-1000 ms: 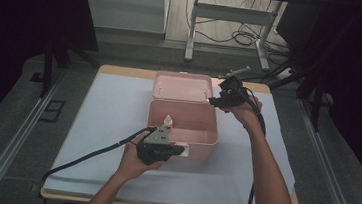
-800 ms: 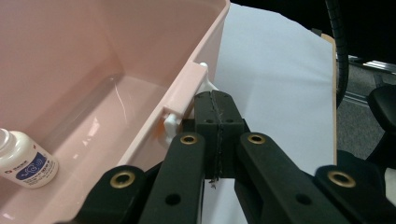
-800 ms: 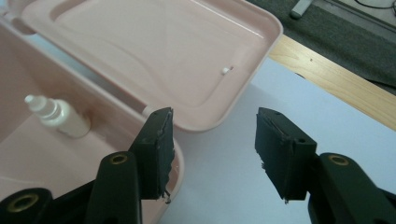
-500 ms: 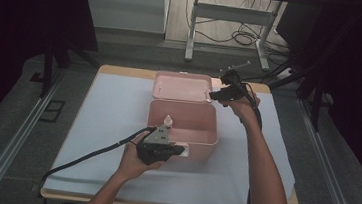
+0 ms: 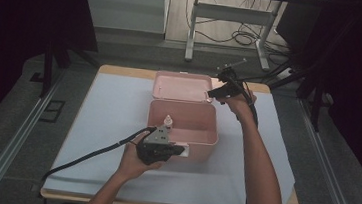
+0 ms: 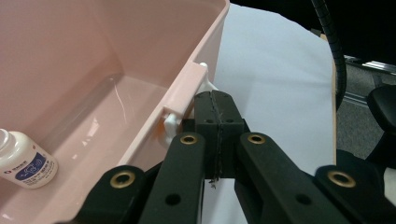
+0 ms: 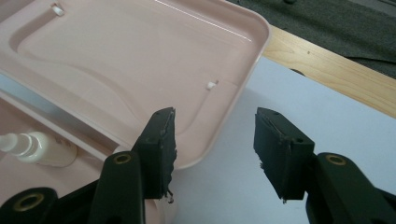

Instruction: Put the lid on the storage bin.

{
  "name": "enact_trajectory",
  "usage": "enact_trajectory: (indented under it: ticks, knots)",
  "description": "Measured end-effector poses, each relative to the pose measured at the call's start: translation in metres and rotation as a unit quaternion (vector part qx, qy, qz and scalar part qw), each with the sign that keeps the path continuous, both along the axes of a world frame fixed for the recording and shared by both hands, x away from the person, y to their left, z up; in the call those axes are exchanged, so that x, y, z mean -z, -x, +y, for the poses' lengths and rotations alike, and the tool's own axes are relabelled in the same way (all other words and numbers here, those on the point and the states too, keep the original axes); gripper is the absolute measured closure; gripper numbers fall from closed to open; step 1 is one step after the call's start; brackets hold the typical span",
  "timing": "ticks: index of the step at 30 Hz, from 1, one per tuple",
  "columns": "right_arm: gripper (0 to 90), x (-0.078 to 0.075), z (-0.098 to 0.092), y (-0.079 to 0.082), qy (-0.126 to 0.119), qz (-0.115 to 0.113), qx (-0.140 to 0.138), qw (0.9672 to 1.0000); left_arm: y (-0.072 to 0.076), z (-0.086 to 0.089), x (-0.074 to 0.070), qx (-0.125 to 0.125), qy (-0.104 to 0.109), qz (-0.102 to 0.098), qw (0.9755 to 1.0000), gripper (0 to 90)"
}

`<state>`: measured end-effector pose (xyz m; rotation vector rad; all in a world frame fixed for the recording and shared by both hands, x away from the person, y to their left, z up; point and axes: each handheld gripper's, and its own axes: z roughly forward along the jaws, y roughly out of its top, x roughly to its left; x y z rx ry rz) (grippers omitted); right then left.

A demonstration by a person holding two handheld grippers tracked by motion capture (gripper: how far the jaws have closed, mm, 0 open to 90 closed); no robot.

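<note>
The left gripper (image 5: 177, 149), jaws pressed together, steadies the pink plastic box (image 5: 205, 134) at centre, while the right gripper (image 7: 212, 149), jaws spread and just closing slightly on nothing, approaches its open lid (image 7: 140, 60).

1. A box (image 5: 182, 124) stood near the middle of the table (image 5: 119, 101), on a sheet (image 5: 113, 110) that covered most of the tabletop.
2. Its lid (image 5: 183, 86) lay open flat behind it, joined along the far edge.
3. A small bottle (image 5: 168, 122) stood inside the box, near its left wall.
4. The left gripper (image 5: 177, 150) sat against the box's near wall.
5. The right gripper (image 5: 213, 93) hung just beside the lid's right edge.
</note>
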<state>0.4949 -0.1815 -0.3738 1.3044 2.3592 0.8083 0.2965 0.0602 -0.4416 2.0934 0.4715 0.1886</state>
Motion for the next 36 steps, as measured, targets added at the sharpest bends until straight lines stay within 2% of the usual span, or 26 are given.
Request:
enact_trajectory:
  ticks: [8, 14, 19, 25, 28, 32, 36]
  knots:
    - [51.6, 0.001, 0.011, -0.01, 0.014, 0.007, 0.004, 0.9999, 0.0, 0.0, 0.0, 0.0, 0.001, 0.001, 1.0, 90.0]
    - [53.3, 0.003, 0.011, -0.02, 0.024, 0.015, 0.018, 0.9994, 0.0, 0.0, 0.0, 0.0, 0.001, 0.0, 1.0, 90.0]
    - [54.1, 0.01, 0.006, -0.028, 0.025, 0.023, 0.032, 0.9989, 0.0, 0.0, 0.0, 0.0, 0.0, -0.001, 1.0, 90.0]
    - [55.6, 0.013, 0.002, -0.037, 0.013, 0.024, 0.046, 0.9986, 0.001, 0.0, 0.0, -0.002, 0.0, -0.002, 1.0, 90.0]
    - [56.8, 0.014, 0.004, -0.042, 0.012, 0.024, 0.045, 0.9986, 0.001, 0.0, 0.0, -0.002, 0.001, -0.001, 1.0, 90.0]
    - [59.4, 0.014, 0.009, -0.048, 0.023, 0.025, 0.04, 0.9986, 0.0, 0.0, 0.0, -0.001, 0.001, -0.001, 1.0, 90.0]
    - [61.5, 0.019, 0.01, -0.055, 0.014, 0.025, 0.047, 0.9985, 0.001, 0.0, 0.0, -0.002, 0.002, -0.001, 1.0, 90.0]
